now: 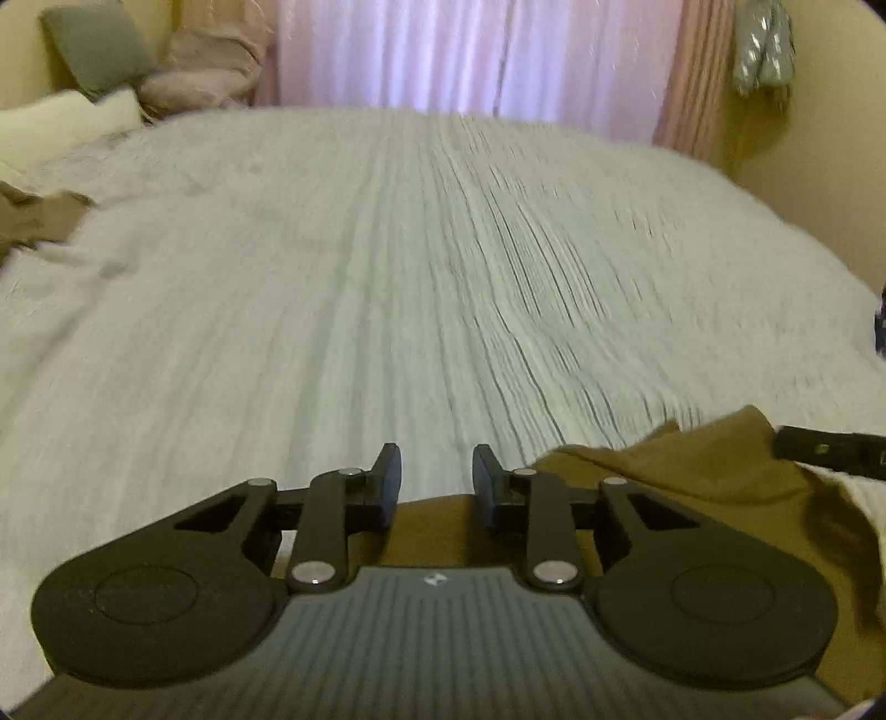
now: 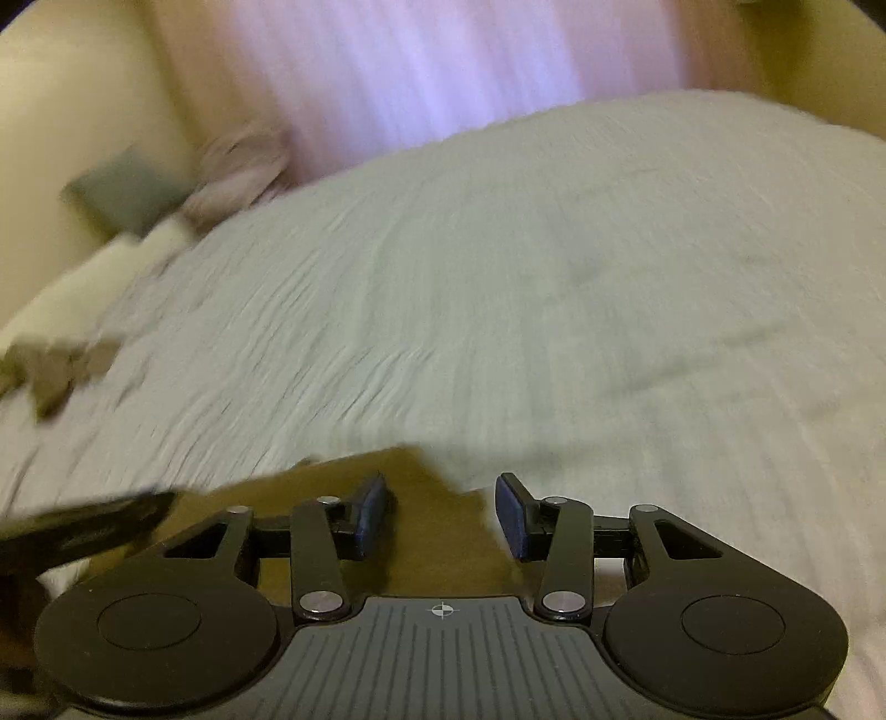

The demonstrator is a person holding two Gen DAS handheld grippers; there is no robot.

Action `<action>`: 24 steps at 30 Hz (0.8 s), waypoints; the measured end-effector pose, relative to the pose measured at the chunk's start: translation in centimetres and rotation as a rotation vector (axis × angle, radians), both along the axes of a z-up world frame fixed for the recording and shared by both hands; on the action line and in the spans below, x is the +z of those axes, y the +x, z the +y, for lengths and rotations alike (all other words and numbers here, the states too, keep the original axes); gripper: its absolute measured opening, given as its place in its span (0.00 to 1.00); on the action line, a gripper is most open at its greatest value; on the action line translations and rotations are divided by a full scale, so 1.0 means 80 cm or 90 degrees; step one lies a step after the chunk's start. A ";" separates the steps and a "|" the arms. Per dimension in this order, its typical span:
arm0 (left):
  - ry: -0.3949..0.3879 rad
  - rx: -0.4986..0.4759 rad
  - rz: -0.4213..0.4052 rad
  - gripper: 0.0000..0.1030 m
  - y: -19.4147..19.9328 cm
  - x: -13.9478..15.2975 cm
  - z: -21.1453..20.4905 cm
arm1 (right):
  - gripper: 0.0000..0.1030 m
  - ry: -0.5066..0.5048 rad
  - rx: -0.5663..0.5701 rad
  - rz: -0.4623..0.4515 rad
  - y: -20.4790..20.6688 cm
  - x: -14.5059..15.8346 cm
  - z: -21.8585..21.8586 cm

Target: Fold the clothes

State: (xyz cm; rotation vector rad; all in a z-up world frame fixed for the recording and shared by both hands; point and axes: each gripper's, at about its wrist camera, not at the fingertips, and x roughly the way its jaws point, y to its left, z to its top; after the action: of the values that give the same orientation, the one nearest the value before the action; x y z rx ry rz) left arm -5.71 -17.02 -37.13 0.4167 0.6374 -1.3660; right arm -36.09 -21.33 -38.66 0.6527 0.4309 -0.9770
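An olive-brown garment (image 1: 692,471) lies on the pale bedspread (image 1: 387,277), close in front of me. My left gripper (image 1: 437,476) hovers over the garment's left part. Its jaws stand apart with nothing pinched, only cloth and bedspread showing in the gap. One of the right gripper's fingers (image 1: 814,446) pokes in at the garment's right edge. In the right wrist view the same garment (image 2: 343,476) spreads under my right gripper (image 2: 443,515). Those fingers also stand apart over a corner of the cloth without pressing it. The left gripper is a dark blur (image 2: 94,520) at the left.
Another brownish piece of clothing (image 1: 33,221) lies at the bed's left side, blurred in the right wrist view (image 2: 55,365). A grey pillow (image 1: 94,50), pink bedding (image 1: 210,72) and a cream pillow (image 1: 61,122) sit at the far left. Pink curtains (image 1: 470,55) hang behind the bed.
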 end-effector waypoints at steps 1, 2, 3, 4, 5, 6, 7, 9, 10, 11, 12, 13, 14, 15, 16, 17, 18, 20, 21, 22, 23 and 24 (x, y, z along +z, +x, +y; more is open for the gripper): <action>-0.012 0.010 -0.001 0.23 0.004 0.011 0.014 | 0.42 -0.013 -0.021 0.002 -0.012 0.008 0.007; -0.023 0.018 0.000 0.20 0.007 0.022 0.028 | 0.42 -0.020 -0.029 -0.003 -0.023 0.017 0.016; -0.031 0.022 0.005 0.20 0.008 0.032 0.044 | 0.42 -0.024 -0.029 -0.014 -0.033 0.025 0.028; -0.038 0.017 0.009 0.17 0.006 0.040 0.061 | 0.42 -0.029 -0.018 -0.025 -0.040 0.032 0.045; -0.043 -0.003 0.010 0.15 -0.003 0.046 0.079 | 0.42 -0.035 -0.007 -0.036 -0.048 0.039 0.061; -0.045 -0.022 0.010 0.14 -0.012 0.051 0.096 | 0.42 -0.042 0.005 -0.041 -0.052 0.045 0.078; -0.040 -0.042 0.007 0.13 -0.023 0.052 0.109 | 0.42 -0.055 0.020 -0.029 -0.050 0.049 0.096; -0.015 -0.069 0.006 0.13 -0.047 0.042 0.128 | 0.42 -0.083 0.053 0.004 -0.042 0.052 0.134; 0.001 -0.079 0.008 0.13 -0.058 0.035 0.135 | 0.42 -0.088 0.068 0.025 -0.036 0.049 0.151; 0.017 -0.090 0.010 0.14 -0.070 0.027 0.142 | 0.42 -0.081 0.083 0.044 -0.029 0.041 0.162; 0.037 -0.094 0.011 0.14 -0.080 0.018 0.147 | 0.42 -0.075 0.098 0.062 -0.022 0.034 0.174; 0.062 -0.082 0.009 0.14 -0.086 0.007 0.145 | 0.42 -0.067 0.109 0.080 -0.015 0.026 0.183; 0.075 -0.066 0.004 0.14 -0.091 0.000 0.143 | 0.42 -0.057 0.108 0.098 -0.009 0.017 0.185; 0.079 -0.056 0.004 0.14 -0.092 0.000 0.143 | 0.42 -0.047 0.106 0.116 -0.003 0.007 0.187; 0.078 -0.049 0.007 0.14 -0.093 0.004 0.144 | 0.42 -0.041 0.104 0.132 0.001 0.001 0.188; 0.076 -0.044 0.008 0.15 -0.093 0.011 0.147 | 0.42 -0.045 0.098 0.140 0.002 0.004 0.188; 0.070 -0.041 0.006 0.18 -0.093 0.018 0.150 | 0.42 -0.044 0.092 0.145 0.003 0.009 0.188; 0.060 -0.035 0.001 0.31 -0.092 0.032 0.159 | 0.42 -0.041 0.080 0.149 0.001 0.022 0.191; 0.061 -0.029 -0.001 0.33 -0.089 0.034 0.165 | 0.42 -0.041 0.076 0.153 0.001 0.025 0.195; 0.061 -0.023 -0.002 0.34 -0.087 0.037 0.171 | 0.42 -0.038 0.071 0.157 0.002 0.027 0.201; 0.064 -0.019 -0.002 0.35 -0.086 0.039 0.178 | 0.46 -0.031 0.067 0.159 0.000 0.027 0.209; 0.072 -0.017 0.000 0.37 -0.085 0.041 0.186 | 0.59 -0.023 0.064 0.160 -0.002 0.028 0.217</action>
State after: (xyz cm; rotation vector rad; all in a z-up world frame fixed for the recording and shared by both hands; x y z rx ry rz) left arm -12.52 -2.13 -33.87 0.5169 0.7140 -1.3593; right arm -36.24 -3.99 -36.44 0.4720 0.6599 -0.9727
